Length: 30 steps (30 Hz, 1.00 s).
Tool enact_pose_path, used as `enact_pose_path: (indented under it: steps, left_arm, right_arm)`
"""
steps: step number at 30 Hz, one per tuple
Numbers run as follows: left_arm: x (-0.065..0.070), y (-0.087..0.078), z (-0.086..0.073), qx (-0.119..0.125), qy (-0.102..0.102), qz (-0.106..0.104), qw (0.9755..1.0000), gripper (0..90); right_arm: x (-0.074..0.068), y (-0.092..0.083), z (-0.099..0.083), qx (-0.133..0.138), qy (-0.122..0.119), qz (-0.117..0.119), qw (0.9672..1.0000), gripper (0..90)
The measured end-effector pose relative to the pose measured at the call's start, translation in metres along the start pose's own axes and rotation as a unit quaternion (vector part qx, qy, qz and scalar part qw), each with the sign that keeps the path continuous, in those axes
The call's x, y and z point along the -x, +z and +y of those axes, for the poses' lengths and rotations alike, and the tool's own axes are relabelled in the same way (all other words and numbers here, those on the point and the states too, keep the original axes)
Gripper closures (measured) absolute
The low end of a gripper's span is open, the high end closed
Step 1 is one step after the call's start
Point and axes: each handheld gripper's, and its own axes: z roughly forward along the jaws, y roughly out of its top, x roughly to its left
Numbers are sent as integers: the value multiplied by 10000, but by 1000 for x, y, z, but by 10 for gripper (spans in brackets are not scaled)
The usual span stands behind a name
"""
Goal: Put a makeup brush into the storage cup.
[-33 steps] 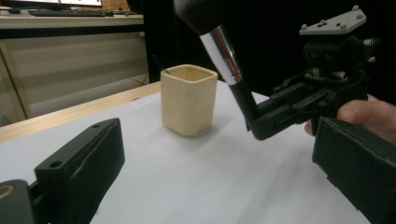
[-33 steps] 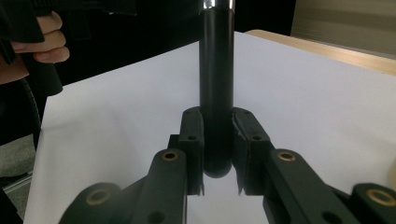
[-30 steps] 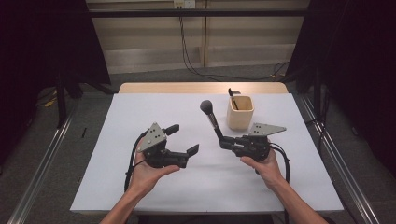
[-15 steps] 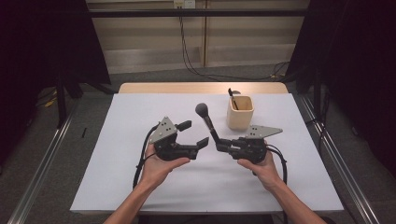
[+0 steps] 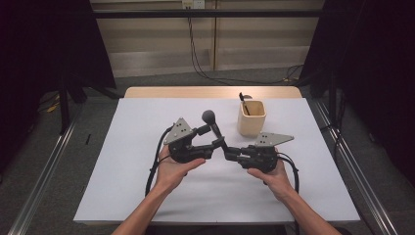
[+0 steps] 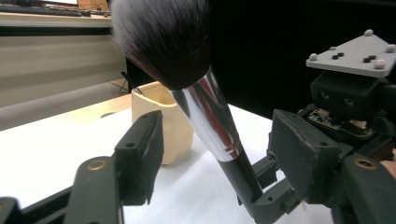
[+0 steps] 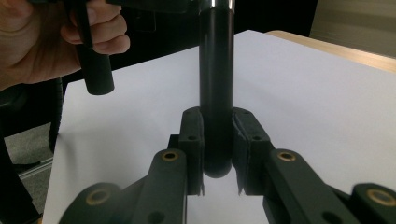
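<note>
Gripping the black handle end of a makeup brush [image 5: 215, 132] with a fluffy dark head and chrome ferrule, the right gripper [image 5: 230, 152] has both pads clamped on the stem, brush slanting up and toward the left gripper [image 5: 209, 142]. In the left gripper view the ferrule [image 6: 212, 116] sits between its two jaws with daylight on both sides; those jaws have just been closing in, no contact yet. Brush is held above the sheet, near table centre, in front-left of the cream square holder cup [image 5: 251, 118], which has a thin dark stick leaning in it.

Surface: white sheet [image 5: 147, 117] over a light wood tabletop [image 5: 147, 92], wood strip showing at the far edge. Room: grey carpet floor, beige back wall with cables hanging down, black curtains both sides, metal rails along the floor left and right.
</note>
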Motion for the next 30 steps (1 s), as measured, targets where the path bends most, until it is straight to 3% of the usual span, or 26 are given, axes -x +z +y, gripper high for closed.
enact_pose_path:
  steps: [10, 17, 30]
  left_arm:
    - [1, 5, 4, 17, -145, 4, 9999, 513]
    - [-1, 5, 5, 52, -477, -66, 9988, 606]
    - [0, 3, 6, 39, -551, -216, 9982, 673]
  right_arm:
    - [-2, 1, -1, -10, -35, 27, 10000, 756]
    - [-1, 1, -1, -1, -34, 30, 10000, 756]
    - [-2, 3, -3, -16, -77, 78, 9999, 755]
